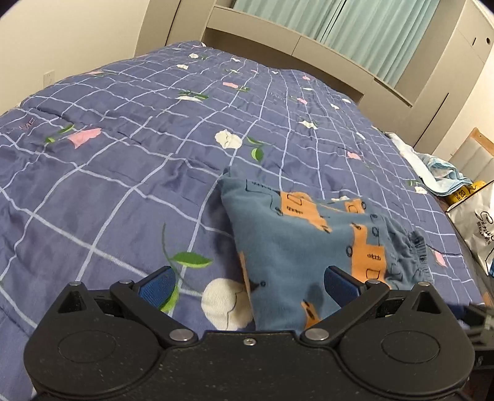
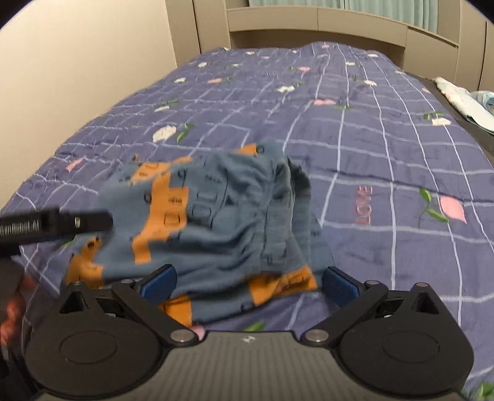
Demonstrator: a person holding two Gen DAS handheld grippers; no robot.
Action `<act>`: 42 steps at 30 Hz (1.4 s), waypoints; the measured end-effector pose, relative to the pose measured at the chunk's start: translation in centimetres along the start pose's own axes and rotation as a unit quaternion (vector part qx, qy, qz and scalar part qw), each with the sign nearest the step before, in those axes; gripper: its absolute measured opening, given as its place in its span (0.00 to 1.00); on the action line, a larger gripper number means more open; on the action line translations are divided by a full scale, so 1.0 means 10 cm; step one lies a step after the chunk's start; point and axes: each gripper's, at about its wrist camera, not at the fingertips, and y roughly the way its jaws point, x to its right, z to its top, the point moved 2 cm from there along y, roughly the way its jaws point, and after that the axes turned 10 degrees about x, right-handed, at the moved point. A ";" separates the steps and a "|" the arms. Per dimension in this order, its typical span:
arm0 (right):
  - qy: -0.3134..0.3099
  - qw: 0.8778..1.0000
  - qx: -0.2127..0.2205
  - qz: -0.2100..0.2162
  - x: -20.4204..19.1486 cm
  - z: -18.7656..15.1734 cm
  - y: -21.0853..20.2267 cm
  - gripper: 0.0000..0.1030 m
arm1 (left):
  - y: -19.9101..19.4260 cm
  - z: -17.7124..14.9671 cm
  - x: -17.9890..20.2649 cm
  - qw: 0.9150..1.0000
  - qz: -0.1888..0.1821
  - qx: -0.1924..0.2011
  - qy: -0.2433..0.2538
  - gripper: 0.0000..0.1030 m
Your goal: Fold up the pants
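Observation:
Small blue pants (image 1: 311, 246) with orange truck prints lie folded into a compact bundle on the bed; they also show in the right wrist view (image 2: 222, 222). The elastic waistband (image 1: 416, 256) faces right in the left wrist view. My left gripper (image 1: 248, 285) is open and empty, with the bundle's near left edge between its blue pads (image 1: 156, 287). My right gripper (image 2: 248, 282) is open and empty, with the bundle's near edge between its fingers. The left gripper's black body (image 2: 55, 223) shows at the left of the right wrist view.
A purple checked quilt (image 1: 123, 172) with flower prints covers the bed. A beige headboard (image 1: 324, 55) and teal curtains (image 1: 355, 27) stand behind. Light blue cloths (image 1: 438, 172) and a white bag (image 1: 475, 225) lie at the bed's right edge.

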 end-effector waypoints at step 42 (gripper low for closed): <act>0.145 0.967 0.072 0.198 0.94 0.37 0.65 0.71 | 0.15 0.04 0.07 0.999 -0.038 -0.016 -0.028 0.99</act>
